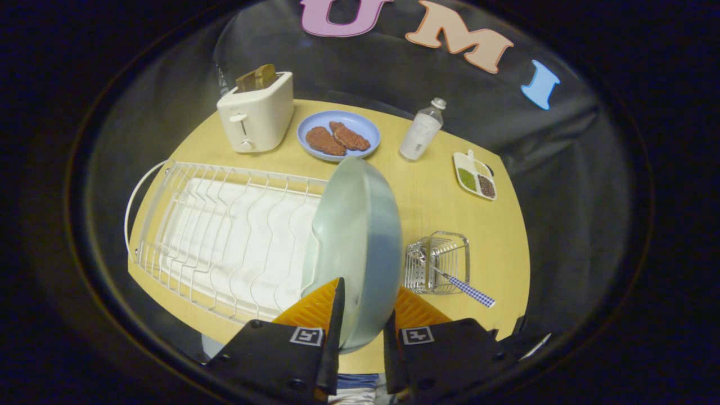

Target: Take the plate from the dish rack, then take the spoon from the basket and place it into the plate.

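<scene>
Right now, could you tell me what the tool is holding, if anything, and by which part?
The tool is shut on the pale green plate, held upright by its lower rim, one finger on each face, beside the dish rack.

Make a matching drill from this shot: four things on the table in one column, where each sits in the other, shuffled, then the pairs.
Things:
1. pale plate
2. spoon
3. toast
4. meat patties

Places:
A. in the toaster slots
B. on the blue plate
C. on edge between the fingers of the gripper
D. in the wire basket, handle sticking out

Pairs: 1-C, 2-D, 3-A, 4-B
</scene>
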### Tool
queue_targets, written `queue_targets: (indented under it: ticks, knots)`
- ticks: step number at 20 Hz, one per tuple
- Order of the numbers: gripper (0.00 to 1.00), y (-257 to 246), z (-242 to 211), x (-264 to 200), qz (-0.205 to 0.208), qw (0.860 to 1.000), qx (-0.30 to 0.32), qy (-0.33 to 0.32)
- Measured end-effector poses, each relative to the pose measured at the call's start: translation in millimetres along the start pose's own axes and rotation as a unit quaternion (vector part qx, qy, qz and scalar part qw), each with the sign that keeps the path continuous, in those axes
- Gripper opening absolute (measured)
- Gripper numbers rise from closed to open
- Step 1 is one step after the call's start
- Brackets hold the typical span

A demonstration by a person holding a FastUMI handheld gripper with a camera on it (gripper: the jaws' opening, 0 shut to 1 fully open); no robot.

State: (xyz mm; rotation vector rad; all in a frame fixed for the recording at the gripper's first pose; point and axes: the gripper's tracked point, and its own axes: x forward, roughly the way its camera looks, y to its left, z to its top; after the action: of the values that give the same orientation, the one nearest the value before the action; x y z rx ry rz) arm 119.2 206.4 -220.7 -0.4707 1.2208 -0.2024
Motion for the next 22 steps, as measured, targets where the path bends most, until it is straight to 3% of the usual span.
queue_targets:
  ticks: [6,9,10,12,18,22]
  knots:
    - [0.32,2,23,-11,-0.030,0.998,-0.017,-0.050]
    - [0.31,-4,47,-27,-0.068,0.990,-0.063,-0.105]
    - [0.26,-1,47,-29,-0.077,0.988,-0.072,-0.114]
    - [0.26,3,48,-29,-0.089,0.984,-0.093,-0.120]
    - [0.26,5,54,-31,-0.087,0.986,-0.077,-0.117]
    - [0.26,4,56,-29,-0.048,0.993,-0.031,-0.102]
